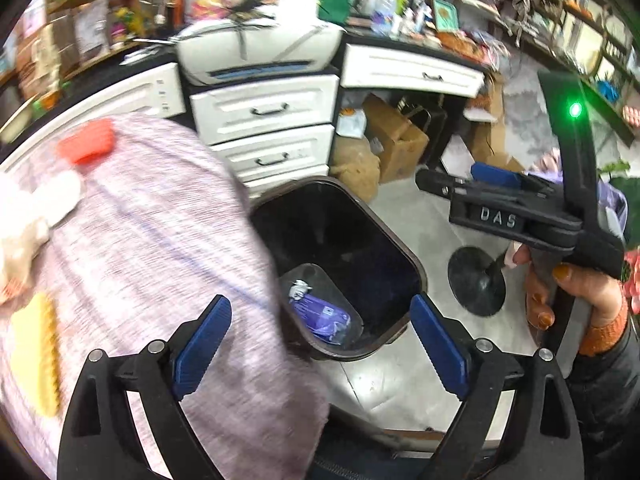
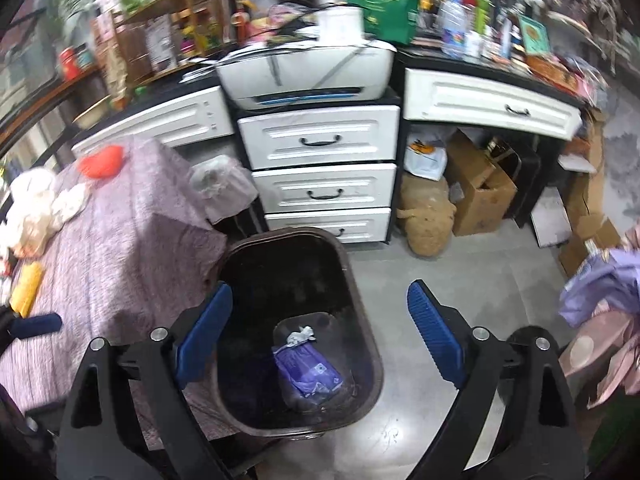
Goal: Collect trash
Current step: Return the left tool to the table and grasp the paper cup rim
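A dark brown trash bin (image 1: 332, 224) (image 2: 288, 272) stands open on the floor beside a table under a mauve cloth (image 1: 160, 240) (image 2: 120, 240). In the bin lies a purple wrapper (image 1: 320, 314) (image 2: 308, 368) on a clear plastic container. My left gripper (image 1: 320, 344) is open and empty, over the cloth's edge and the bin's near rim. My right gripper (image 2: 320, 336) (image 1: 460, 178) hovers open and empty above the bin, held by a hand (image 1: 568, 292). On the table lie crumpled white tissue (image 1: 40, 208) (image 2: 36, 208), a red piece (image 1: 86, 140) (image 2: 100, 162) and a yellow piece (image 1: 36, 356) (image 2: 26, 294).
White drawers (image 2: 320, 140) with a printer (image 2: 308, 76) on top stand behind the bin. Cardboard boxes (image 2: 476, 196) and a tan sack (image 2: 428, 220) sit under the desk. A small lined bin (image 2: 220, 184) stands by the table. A black round base (image 1: 476, 284) rests on the floor.
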A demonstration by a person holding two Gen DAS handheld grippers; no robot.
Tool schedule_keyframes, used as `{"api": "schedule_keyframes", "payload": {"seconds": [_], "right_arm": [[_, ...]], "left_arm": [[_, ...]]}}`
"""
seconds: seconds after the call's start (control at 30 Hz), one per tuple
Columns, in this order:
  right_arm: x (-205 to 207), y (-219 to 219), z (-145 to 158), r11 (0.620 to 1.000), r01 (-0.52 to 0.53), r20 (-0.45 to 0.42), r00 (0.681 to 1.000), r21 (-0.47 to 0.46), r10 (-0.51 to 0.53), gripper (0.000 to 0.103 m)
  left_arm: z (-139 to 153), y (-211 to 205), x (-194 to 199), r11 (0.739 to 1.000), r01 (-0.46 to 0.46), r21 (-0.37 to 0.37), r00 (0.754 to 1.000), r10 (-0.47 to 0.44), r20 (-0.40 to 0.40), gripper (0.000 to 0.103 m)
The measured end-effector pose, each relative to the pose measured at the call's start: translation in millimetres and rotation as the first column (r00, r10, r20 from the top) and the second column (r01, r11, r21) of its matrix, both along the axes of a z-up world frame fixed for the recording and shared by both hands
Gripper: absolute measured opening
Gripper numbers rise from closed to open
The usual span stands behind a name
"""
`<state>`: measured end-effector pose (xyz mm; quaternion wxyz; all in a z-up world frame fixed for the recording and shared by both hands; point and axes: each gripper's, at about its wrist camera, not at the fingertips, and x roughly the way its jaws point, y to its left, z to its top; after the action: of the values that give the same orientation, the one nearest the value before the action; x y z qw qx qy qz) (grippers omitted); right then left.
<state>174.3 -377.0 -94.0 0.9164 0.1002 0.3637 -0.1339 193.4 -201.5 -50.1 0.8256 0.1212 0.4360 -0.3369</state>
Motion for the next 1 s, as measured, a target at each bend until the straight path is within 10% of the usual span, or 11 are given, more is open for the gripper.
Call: {"api": "schedule_keyframes", "payload": {"seconds": [0.43, 1.0], "right_arm": [[16.4, 106.8, 8.5, 0.95, -0.309, -0.052, 0.951, -0.041, 0.306, 0.09], [24.9, 190.9, 16.4, 0.863, -0.497, -0.086, 0.867, -0.089, 0.49, 0.09]], "left_arm": [[16.6, 122.6, -4.8, 0.974, -0.225, -0.01, 0.967, 0.225, 0.119, 0.094], [34.9, 291.2, 21.6, 0.842, -0.521, 0.14, 0.847, 0.49, 0.205, 0.08]]}}
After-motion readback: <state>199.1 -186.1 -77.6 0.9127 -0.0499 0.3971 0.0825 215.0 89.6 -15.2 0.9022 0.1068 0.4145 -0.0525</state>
